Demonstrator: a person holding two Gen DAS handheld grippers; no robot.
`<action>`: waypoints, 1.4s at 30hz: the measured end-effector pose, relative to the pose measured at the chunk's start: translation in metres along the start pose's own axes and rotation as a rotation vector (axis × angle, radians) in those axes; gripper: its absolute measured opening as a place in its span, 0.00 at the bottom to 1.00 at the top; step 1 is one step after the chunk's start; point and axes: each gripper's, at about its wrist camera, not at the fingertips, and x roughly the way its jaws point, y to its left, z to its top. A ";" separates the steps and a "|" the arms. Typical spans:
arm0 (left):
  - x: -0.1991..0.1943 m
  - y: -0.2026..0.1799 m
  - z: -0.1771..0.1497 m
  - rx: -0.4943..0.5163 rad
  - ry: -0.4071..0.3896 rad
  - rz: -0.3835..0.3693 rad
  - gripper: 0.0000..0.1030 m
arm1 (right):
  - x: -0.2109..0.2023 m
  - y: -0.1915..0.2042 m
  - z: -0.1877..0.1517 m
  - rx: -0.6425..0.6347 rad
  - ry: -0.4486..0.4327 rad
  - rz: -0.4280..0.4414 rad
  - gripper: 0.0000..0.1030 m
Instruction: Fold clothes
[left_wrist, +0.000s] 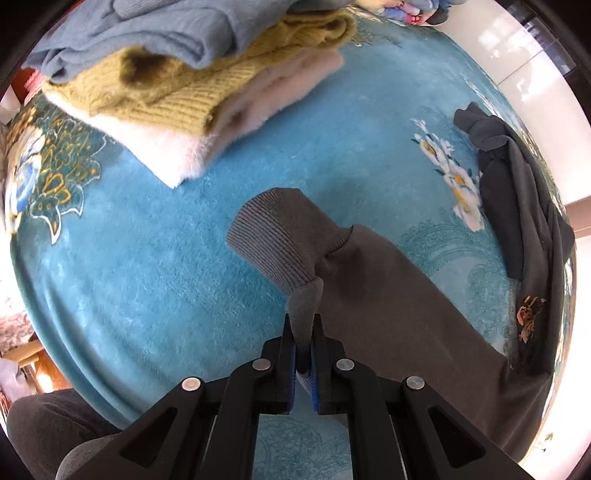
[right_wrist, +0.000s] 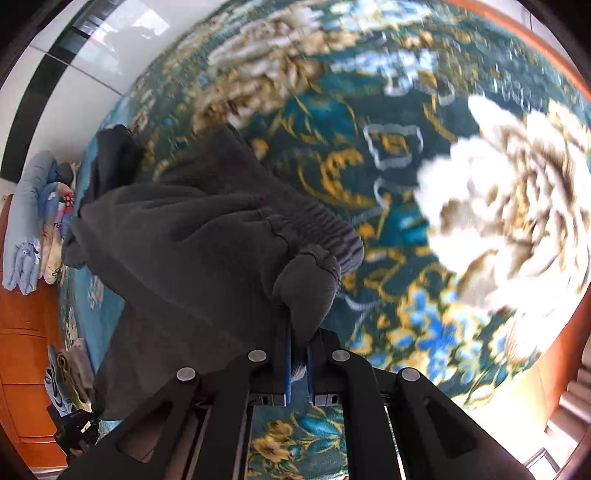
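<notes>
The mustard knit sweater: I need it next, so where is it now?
In the left wrist view, upper left, the mustard knit sweater lies folded in a stack on the teal rug, under a blue garment and above a white fleece.

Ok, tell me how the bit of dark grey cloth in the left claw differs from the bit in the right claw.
The left claw pinches the cloth beside a ribbed cuff that lies flat and smooth; the right claw pinches a gathered, puckered elastic band. The cuff sits over plain turquoise rug; the band sits over the rug's dark floral border. The cuff is narrow; the band runs wider. Both are dark grey, and both claws are shut on the cloth.
</notes>
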 end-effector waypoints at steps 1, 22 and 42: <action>0.001 -0.001 0.000 0.011 -0.001 0.008 0.06 | 0.005 -0.002 -0.001 0.006 0.009 0.004 0.06; -0.030 -0.064 -0.026 0.176 -0.134 -0.205 0.62 | 0.032 0.022 0.132 0.003 -0.053 0.253 0.44; 0.003 -0.054 -0.025 0.057 -0.032 -0.268 0.63 | 0.101 0.068 0.169 -0.131 0.118 0.469 0.34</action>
